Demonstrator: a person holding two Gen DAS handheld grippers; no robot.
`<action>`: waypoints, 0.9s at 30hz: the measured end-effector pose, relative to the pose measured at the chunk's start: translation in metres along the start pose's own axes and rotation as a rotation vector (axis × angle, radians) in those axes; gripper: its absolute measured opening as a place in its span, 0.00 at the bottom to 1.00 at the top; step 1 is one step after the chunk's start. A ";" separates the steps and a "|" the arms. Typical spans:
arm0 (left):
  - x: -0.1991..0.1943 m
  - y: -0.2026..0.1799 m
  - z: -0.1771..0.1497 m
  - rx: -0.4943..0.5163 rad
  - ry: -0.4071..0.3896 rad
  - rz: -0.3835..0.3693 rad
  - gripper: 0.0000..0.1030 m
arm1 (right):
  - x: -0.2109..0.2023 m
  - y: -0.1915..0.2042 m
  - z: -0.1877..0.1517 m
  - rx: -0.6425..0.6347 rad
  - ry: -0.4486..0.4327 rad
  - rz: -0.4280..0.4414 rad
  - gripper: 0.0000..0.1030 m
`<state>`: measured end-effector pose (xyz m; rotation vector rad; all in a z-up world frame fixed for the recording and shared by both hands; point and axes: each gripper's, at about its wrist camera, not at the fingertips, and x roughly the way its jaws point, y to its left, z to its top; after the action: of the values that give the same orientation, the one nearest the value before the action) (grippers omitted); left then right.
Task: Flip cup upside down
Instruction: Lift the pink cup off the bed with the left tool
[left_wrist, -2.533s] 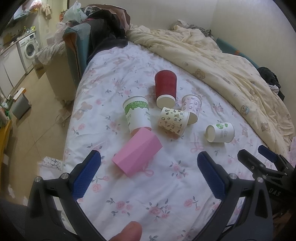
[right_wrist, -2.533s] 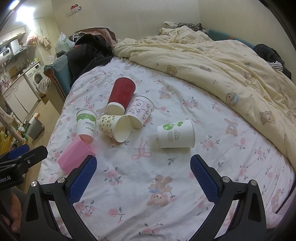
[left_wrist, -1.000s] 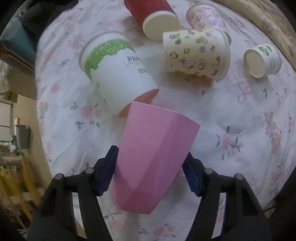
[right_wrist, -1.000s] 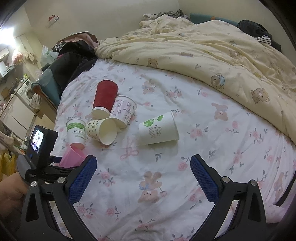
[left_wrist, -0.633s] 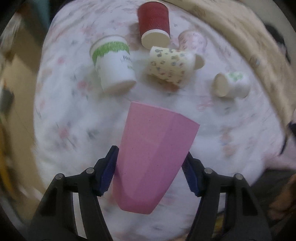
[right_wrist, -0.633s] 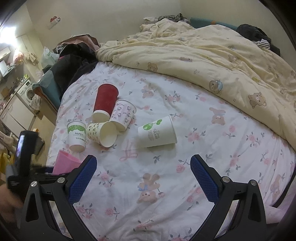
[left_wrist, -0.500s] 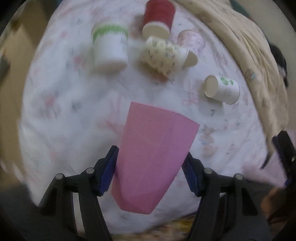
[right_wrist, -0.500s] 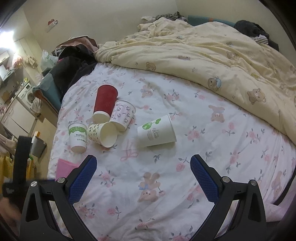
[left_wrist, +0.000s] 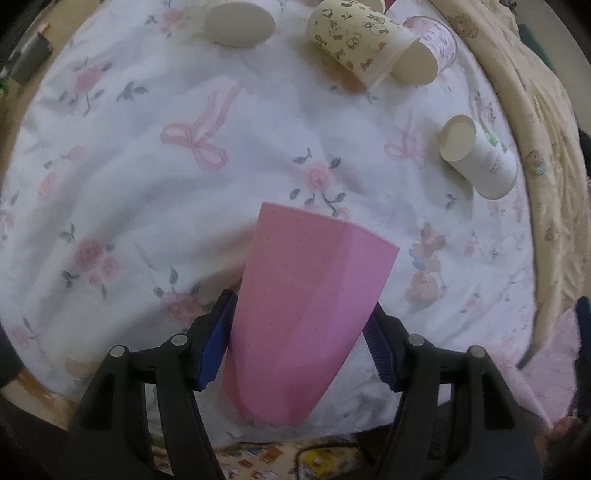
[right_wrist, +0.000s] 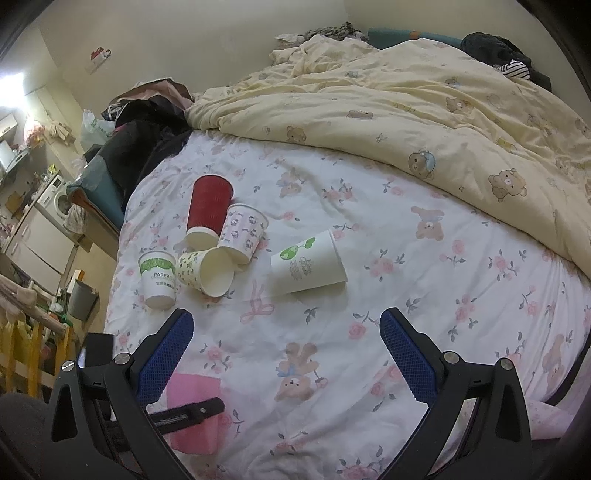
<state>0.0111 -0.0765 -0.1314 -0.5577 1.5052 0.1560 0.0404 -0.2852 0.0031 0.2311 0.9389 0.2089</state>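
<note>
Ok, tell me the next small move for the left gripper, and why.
Probably lower the pink cup rim-first toward the bare floral sheet below it. The left gripper is shut on the cup's sides, the wide rim points away toward the bed, and no other cup lies in that patch.

Matt, faintly speckled pink plastic cup (left_wrist: 303, 314). Ribbed blue rubbery pads (left_wrist: 218, 341) on black plastic. Soft wrinkled cloth bed sheet (left_wrist: 147, 166); smooth paper cups (right_wrist: 308, 262).

Left hand-held gripper (left_wrist: 299, 347) clamps pink cup (left_wrist: 306, 314), wide end pointing toward floral bed (left_wrist: 147, 166); paper cups (left_wrist: 476, 162) lie beyond.
</note>
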 end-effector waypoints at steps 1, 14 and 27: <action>0.001 -0.002 0.000 0.010 0.003 0.014 0.62 | 0.000 -0.001 0.000 0.001 -0.002 -0.001 1.00; -0.021 -0.020 0.005 0.122 -0.059 0.064 0.93 | 0.000 0.002 0.000 -0.017 0.001 -0.004 1.00; -0.108 0.004 0.014 0.179 -0.288 0.099 0.93 | 0.001 -0.001 0.001 -0.011 -0.006 -0.007 1.00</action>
<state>0.0129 -0.0413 -0.0284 -0.3032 1.2507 0.1687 0.0416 -0.2857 0.0031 0.2181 0.9324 0.2069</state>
